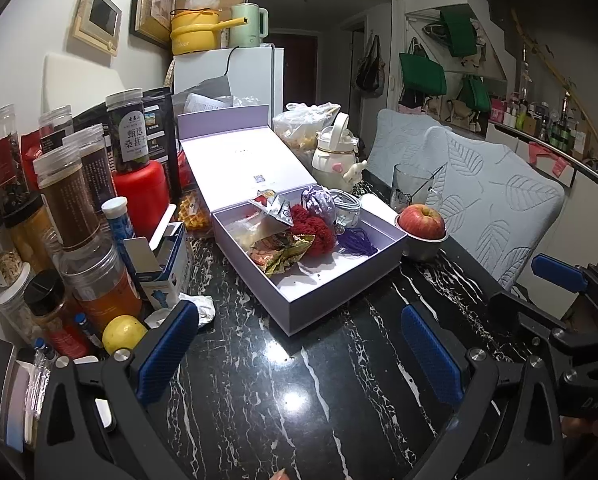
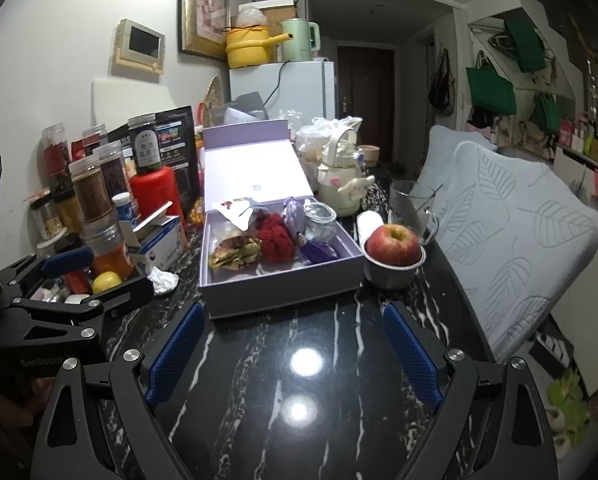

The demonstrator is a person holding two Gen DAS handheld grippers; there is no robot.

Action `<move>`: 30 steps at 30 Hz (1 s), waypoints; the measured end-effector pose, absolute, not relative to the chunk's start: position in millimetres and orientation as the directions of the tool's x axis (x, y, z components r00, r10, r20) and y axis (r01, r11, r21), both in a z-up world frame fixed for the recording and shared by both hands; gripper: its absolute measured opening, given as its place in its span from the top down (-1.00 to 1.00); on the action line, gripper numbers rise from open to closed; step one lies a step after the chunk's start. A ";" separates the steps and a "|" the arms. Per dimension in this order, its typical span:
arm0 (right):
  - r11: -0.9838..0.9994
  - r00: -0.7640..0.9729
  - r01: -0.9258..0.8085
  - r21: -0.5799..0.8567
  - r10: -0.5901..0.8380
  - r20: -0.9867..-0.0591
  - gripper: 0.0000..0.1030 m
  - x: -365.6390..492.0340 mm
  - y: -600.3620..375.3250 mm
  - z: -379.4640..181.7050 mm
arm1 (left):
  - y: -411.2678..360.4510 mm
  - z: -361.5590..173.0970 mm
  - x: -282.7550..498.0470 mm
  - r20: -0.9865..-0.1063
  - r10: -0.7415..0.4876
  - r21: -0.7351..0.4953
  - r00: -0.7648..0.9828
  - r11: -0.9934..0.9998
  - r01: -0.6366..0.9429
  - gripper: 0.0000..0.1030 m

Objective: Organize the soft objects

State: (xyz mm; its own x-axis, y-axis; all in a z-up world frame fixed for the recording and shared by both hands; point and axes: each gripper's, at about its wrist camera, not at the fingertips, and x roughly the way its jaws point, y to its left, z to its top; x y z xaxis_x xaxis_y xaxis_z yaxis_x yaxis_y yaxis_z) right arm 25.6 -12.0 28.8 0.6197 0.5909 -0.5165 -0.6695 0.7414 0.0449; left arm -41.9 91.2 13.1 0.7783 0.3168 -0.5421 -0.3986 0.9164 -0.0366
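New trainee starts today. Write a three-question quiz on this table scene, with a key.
1. True or false: the lid of the lavender box is closed.
2. What does the apple rest in? A) a glass mug B) a small metal bowl C) the box
3. Name the fuzzy red thing inside the box, and say what lies just right of it in the right wrist view.

Key
1. False: the lid stands open behind the tray.
2. B: the metal bowl, right of the box.
3. A red knitted item; beside it lies a purple sachet with a tassel. The left gripper and right gripper hold nothing, jaws wide apart.
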 end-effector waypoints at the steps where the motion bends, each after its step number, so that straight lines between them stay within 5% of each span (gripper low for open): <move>1: 0.742 0.620 -0.669 0.045 0.589 -0.518 -0.79 25.8 -12.2 28.2 | 90.8 12.4 -41.3 -0.545 0.315 -0.036 0.777 0.917 -0.397 -1.00; 30: 0.747 0.611 -0.664 0.041 0.574 -0.545 -0.79 36.8 -9.9 11.2 | 89.4 3.1 -33.6 -0.577 0.311 -0.017 0.756 0.920 -0.391 -1.00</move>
